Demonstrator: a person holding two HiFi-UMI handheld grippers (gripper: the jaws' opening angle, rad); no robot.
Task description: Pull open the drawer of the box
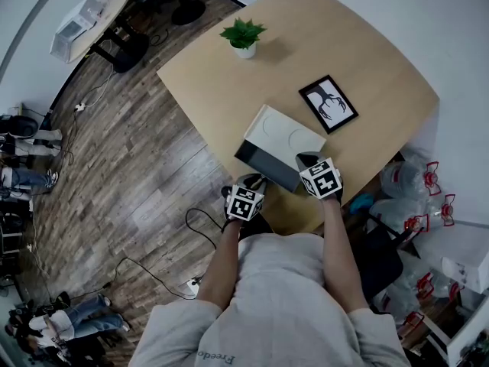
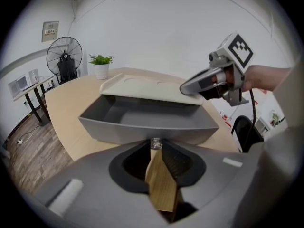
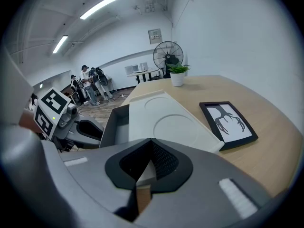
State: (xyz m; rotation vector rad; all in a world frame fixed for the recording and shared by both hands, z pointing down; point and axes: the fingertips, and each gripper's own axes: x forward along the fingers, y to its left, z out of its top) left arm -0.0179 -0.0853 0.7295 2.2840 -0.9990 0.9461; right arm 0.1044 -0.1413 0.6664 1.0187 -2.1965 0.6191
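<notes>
A white box lies near the front of the wooden table. Its dark grey drawer stands pulled out toward me and is empty inside. My left gripper is at the drawer's front, jaws shut on the small knob. My right gripper rests its shut jaws on the near corner of the box's white lid. In the left gripper view, the right gripper lies flat on that lid.
A black-framed picture lies flat to the right of the box, and a small potted plant stands at the far side. The table's front edge is just under the drawer. Cables run over the wooden floor, and plastic bottles are stacked at right.
</notes>
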